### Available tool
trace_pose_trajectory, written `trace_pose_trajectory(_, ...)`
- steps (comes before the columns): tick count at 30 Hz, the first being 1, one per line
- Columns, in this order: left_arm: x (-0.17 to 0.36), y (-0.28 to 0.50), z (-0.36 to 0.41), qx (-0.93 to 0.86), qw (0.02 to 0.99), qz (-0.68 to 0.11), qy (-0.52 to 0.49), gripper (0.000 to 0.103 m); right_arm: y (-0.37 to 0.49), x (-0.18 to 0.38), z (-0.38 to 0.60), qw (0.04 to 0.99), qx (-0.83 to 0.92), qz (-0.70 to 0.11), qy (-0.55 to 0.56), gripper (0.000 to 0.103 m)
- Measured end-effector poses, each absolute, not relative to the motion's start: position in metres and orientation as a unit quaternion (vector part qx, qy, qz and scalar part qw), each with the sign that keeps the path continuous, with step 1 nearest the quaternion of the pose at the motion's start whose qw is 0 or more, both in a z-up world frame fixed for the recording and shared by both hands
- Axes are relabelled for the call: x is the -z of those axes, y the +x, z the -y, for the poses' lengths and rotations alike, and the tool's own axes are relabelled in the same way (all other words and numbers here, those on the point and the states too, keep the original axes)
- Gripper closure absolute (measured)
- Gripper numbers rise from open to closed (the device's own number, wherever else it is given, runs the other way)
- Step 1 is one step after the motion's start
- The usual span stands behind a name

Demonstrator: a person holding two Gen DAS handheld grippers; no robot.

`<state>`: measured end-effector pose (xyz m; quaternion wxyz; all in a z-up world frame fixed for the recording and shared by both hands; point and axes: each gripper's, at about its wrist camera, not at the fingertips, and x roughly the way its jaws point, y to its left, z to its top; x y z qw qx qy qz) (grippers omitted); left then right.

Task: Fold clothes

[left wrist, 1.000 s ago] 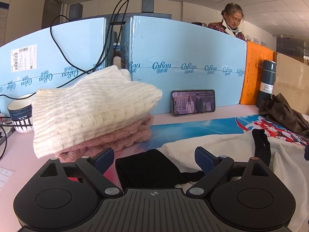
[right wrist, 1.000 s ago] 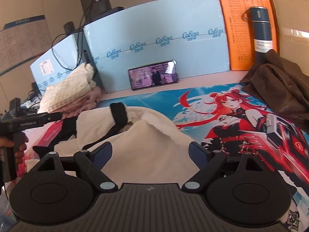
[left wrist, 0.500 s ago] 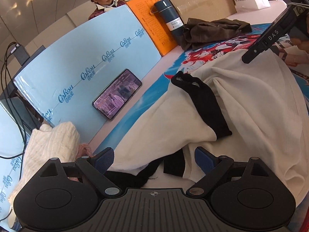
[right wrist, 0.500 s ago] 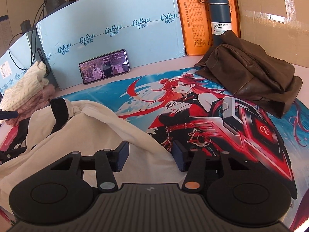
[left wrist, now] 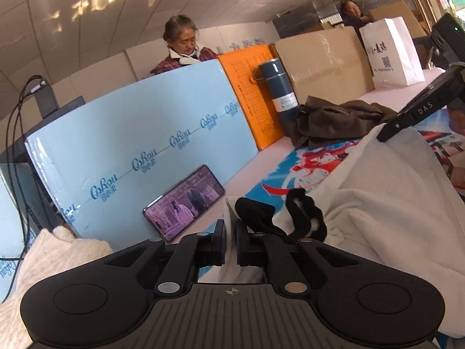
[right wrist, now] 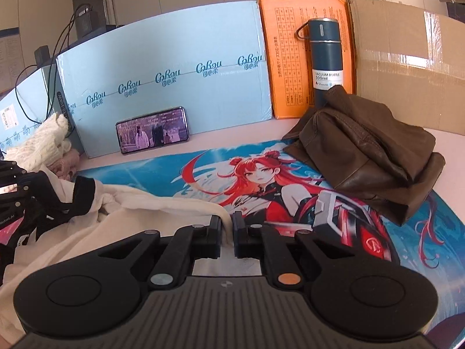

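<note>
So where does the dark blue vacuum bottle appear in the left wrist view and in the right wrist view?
Left wrist view: the vacuum bottle stands upper centre-right, against the orange board, just left of the brown jacket.
Right wrist view: the bottle stands upper right of centre, before the same orange board, with the jacket in front of its base.
Shared landmark: the phone leaning on the light blue board.

the left gripper (left wrist: 230, 240) pointed slightly downward, its jaws pinched together on a fold of cream garment (left wrist: 377, 215). the right gripper (right wrist: 227, 234) was tilted a little more steeply, its jaws likewise clamped on the cream cloth's edge, off to the left gripper's right side.
</note>
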<state>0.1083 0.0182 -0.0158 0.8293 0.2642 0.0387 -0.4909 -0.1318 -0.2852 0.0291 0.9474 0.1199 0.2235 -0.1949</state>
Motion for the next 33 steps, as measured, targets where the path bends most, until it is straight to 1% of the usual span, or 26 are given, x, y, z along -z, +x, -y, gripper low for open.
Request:
trace_pose_trajectory(4, -0.005, 0.138, -0.010, 0.429, 0.876, -0.024, 0.220, 0.098, -0.106, -0.055, 0.300, 0.957, 0.203, -0.194, 0.065, 0.096)
trace_pose_trajectory(8, -0.005, 0.162, 0.013, 0.373, 0.899, -0.024, 0.228, 0.098, -0.070, -0.073, 0.317, 0.960, 0.204, -0.190, 0.016, 0.096)
trace_pose_trajectory(12, 0.009, 0.178, 0.034, 0.361, 0.896, -0.048, 0.254, 0.097, -0.027, -0.061, 0.338, 0.951, 0.204, -0.230, -0.015, 0.096)
trace_pose_trajectory(13, 0.014, 0.180, 0.038, 0.362, 0.894, -0.057, 0.258, 0.096, -0.018, -0.055, 0.342, 0.948, 0.207, -0.242, -0.015, 0.096)
trace_pose_trajectory(15, 0.020, 0.181, 0.039, 0.357, 0.894, -0.073, 0.260, 0.091, -0.004, -0.037, 0.353, 0.939, 0.211, -0.271, -0.003, 0.096)
trace_pose_trajectory(17, 0.024, 0.181, 0.037, 0.357, 0.893, -0.089, 0.259, 0.089, -0.004, -0.024, 0.362, 0.934, 0.215, -0.285, 0.025, 0.094)
trace_pose_trajectory(18, 0.023, 0.180, 0.034, 0.358, 0.892, -0.098, 0.257, 0.086, -0.004, -0.018, 0.367, 0.931, 0.217, -0.292, 0.039, 0.089)
trace_pose_trajectory(19, 0.020, 0.176, 0.027, 0.362, 0.892, -0.101, 0.250, 0.079, -0.004, -0.011, 0.371, 0.927, 0.219, -0.299, 0.053, 0.083)
trace_pose_trajectory(20, 0.018, 0.171, 0.020, 0.365, 0.893, -0.104, 0.243, 0.074, -0.007, -0.008, 0.375, 0.925, 0.222, -0.299, 0.067, 0.066)
trace_pose_trajectory(21, 0.015, 0.165, 0.012, 0.370, 0.893, -0.105, 0.235, 0.057, -0.015, -0.010, 0.377, 0.926, 0.225, -0.291, 0.081, 0.052)
trace_pose_trajectory(22, 0.012, 0.158, 0.002, 0.373, 0.896, -0.104, 0.219, 0.038, -0.025, -0.012, 0.377, 0.929, 0.228, -0.277, 0.095, 0.049)
trace_pose_trajectory(23, 0.008, 0.150, -0.008, 0.375, 0.899, -0.103, 0.203, 0.031, -0.039, -0.017, 0.374, 0.932, 0.228, -0.260, 0.109, 0.047)
trace_pose_trajectory(24, 0.006, 0.143, -0.018, 0.380, 0.900, -0.107, 0.183, 0.025, -0.051, -0.022, 0.371, 0.936, 0.225, -0.244, 0.118, 0.043)
trace_pose_trajectory(25, 0.005, 0.134, -0.027, 0.384, 0.903, -0.115, 0.156, 0.024, -0.064, -0.026, 0.369, 0.941, 0.220, -0.226, 0.126, 0.039)
trace_pose_trajectory(26, 0.006, 0.126, -0.035, 0.388, 0.904, -0.119, 0.131, 0.023, -0.076, -0.029, 0.367, 0.945, 0.212, -0.208, 0.134, 0.032)
trace_pose_trajectory(27, 0.007, 0.120, -0.040, 0.391, 0.905, -0.123, 0.114, 0.020, -0.084, -0.031, 0.364, 0.949, 0.204, -0.193, 0.141, 0.030)
trace_pose_trajectory(28, 0.009, 0.116, -0.043, 0.396, 0.904, -0.127, 0.102, 0.017, -0.091, -0.033, 0.362, 0.953, 0.194, -0.179, 0.149, 0.030)
trace_pose_trajectory(33, 0.010, 0.105, -0.040, 0.414, 0.896, -0.136, 0.090, 0.017, -0.093, -0.040, 0.358, 0.964, 0.144, -0.144, 0.169, 0.029)
